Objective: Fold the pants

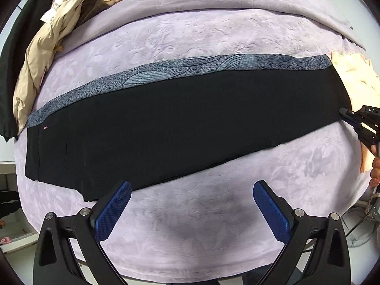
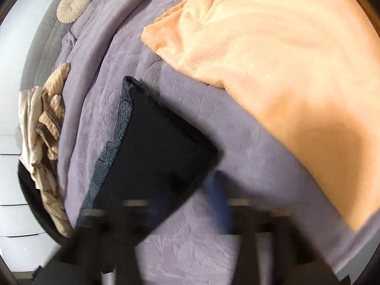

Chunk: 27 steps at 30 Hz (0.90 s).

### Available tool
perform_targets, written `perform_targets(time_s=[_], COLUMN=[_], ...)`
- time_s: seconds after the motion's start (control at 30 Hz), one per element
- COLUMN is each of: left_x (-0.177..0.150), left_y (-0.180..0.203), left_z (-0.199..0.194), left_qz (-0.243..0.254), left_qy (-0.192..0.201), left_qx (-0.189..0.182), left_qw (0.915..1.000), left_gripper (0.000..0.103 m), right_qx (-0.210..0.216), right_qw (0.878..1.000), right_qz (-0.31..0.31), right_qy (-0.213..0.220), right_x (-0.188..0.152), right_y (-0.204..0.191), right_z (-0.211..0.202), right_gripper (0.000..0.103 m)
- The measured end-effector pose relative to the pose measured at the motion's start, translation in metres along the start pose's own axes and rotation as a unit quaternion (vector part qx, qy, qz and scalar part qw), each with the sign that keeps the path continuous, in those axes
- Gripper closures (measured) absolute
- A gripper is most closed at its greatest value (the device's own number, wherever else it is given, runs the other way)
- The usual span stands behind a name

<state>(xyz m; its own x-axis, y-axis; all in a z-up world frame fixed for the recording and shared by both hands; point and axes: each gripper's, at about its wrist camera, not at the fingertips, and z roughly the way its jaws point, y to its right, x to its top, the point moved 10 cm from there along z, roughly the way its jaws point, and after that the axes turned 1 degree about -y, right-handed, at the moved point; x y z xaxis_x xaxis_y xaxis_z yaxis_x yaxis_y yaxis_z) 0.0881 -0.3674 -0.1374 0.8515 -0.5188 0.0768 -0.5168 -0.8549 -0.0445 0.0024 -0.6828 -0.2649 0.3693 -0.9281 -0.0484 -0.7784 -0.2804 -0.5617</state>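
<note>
Black pants (image 1: 180, 123) lie flat across the lilac bedspread (image 1: 190, 213), folded lengthwise, with a blue-grey patterned leg (image 1: 166, 73) showing along the far edge. My left gripper (image 1: 192, 206) is open and empty, just in front of the pants' near edge, close to the waist end. My right gripper (image 1: 351, 116) is at the pants' right end. In the right wrist view the pants' end (image 2: 154, 152) lies just ahead of the blurred right gripper (image 2: 187, 204), whose blue fingers (image 2: 218, 201) are smeared by motion, so its opening is unclear.
A beige jacket and striped garment (image 1: 47, 54) are piled at the bed's far left. A peach blanket (image 2: 273, 71) covers the right side. A round cream cushion (image 2: 74, 4) sits by the grey headboard. White drawers (image 2: 14, 190) stand beside the bed.
</note>
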Motion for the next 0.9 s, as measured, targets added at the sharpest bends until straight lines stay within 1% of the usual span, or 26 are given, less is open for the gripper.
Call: perform_targets(time_s=[0.1, 0.13, 0.17, 0.2, 0.23, 0.27, 0.3, 0.37, 0.43, 0.5, 0.57, 0.67, 0.7, 0.73, 0.77, 0.83, 0.87, 0.9], left_x=[0.005, 0.006, 0.008, 0.010, 0.011, 0.013, 0.015, 0.017, 0.019, 0.022, 0.024, 0.027, 0.027, 0.027, 0.027, 0.027, 0.028, 0.028], left_y=[0.006, 0.007, 0.007, 0.007, 0.006, 0.005, 0.004, 0.003, 0.004, 0.005, 0.007, 0.009, 0.008, 0.007, 0.006, 0.003, 0.003, 0.003], left_z=[0.001, 0.001, 0.002, 0.002, 0.001, 0.001, 0.002, 0.004, 0.009, 0.012, 0.013, 0.012, 0.012, 0.012, 0.013, 0.013, 0.014, 0.015], left_qz=[-0.003, -0.005, -0.008, -0.014, -0.017, -0.019, -0.019, -0.020, -0.022, -0.023, -0.023, -0.022, -0.024, -0.027, -0.031, -0.036, -0.038, -0.039], left_qy=[-0.001, -0.003, -0.005, -0.003, -0.002, 0.000, 0.000, -0.001, -0.007, -0.009, -0.006, -0.003, -0.003, -0.003, -0.003, -0.003, -0.003, -0.004], left_qx=[0.007, 0.009, 0.010, 0.010, 0.011, 0.014, 0.016, 0.021, 0.023, 0.026, 0.028, 0.036, 0.038, 0.038, 0.035, 0.032, 0.030, 0.027], left_qw=[1.0000, 0.9999, 0.9999, 0.9998, 0.9998, 0.9997, 0.9997, 0.9996, 0.9995, 0.9994, 0.9993, 0.9991, 0.9990, 0.9989, 0.9989, 0.9988, 0.9988, 0.9989], left_gripper=[0.000, 0.000, 0.000, 0.000, 0.000, 0.000, 0.000, 0.000, 0.000, 0.000, 0.000, 0.000, 0.000, 0.000, 0.000, 0.000, 0.000, 0.000], right_qx=[-0.017, -0.022, -0.023, -0.030, -0.041, -0.048, -0.049, -0.040, -0.022, -0.020, -0.017, -0.040, -0.059, -0.069, -0.069, -0.054, -0.035, -0.006], right_qw=[0.999, 0.999, 0.999, 0.999, 0.999, 0.999, 0.998, 0.996, 0.993, 0.986, 0.981, 0.970, 0.965, 0.964, 0.968, 0.981, 0.985, 0.989], right_qz=[-0.043, -0.043, -0.036, -0.024, -0.018, -0.017, -0.024, -0.063, -0.118, -0.164, -0.193, -0.234, -0.251, -0.252, -0.239, -0.187, -0.168, -0.148], right_qy=[-0.011, -0.019, -0.023, -0.019, -0.012, 0.004, 0.021, 0.041, 0.023, 0.000, -0.019, -0.052, -0.049, -0.041, -0.033, -0.009, -0.009, -0.017], right_x=[0.005, 0.006, 0.006, 0.007, 0.007, 0.009, 0.009, 0.010, 0.012, 0.013, 0.014, 0.016, 0.019, 0.025, 0.030, 0.041, 0.041, 0.037], right_y=[-0.003, 0.001, 0.004, 0.009, 0.015, 0.015, 0.015, -0.004, -0.038, -0.067, -0.088, -0.102, -0.101, -0.098, -0.095, -0.085, -0.082, -0.078], right_z=[0.005, 0.009, 0.010, 0.007, 0.001, -0.009, -0.019, -0.031, -0.022, 0.000, 0.025, 0.067, 0.074, 0.075, 0.070, 0.049, 0.041, 0.032], right_gripper=[0.095, 0.094, 0.090, 0.077, 0.069, 0.064, 0.064, 0.064, 0.064, 0.063, 0.059, 0.059, 0.063, 0.066, 0.069, 0.065, 0.061, 0.051])
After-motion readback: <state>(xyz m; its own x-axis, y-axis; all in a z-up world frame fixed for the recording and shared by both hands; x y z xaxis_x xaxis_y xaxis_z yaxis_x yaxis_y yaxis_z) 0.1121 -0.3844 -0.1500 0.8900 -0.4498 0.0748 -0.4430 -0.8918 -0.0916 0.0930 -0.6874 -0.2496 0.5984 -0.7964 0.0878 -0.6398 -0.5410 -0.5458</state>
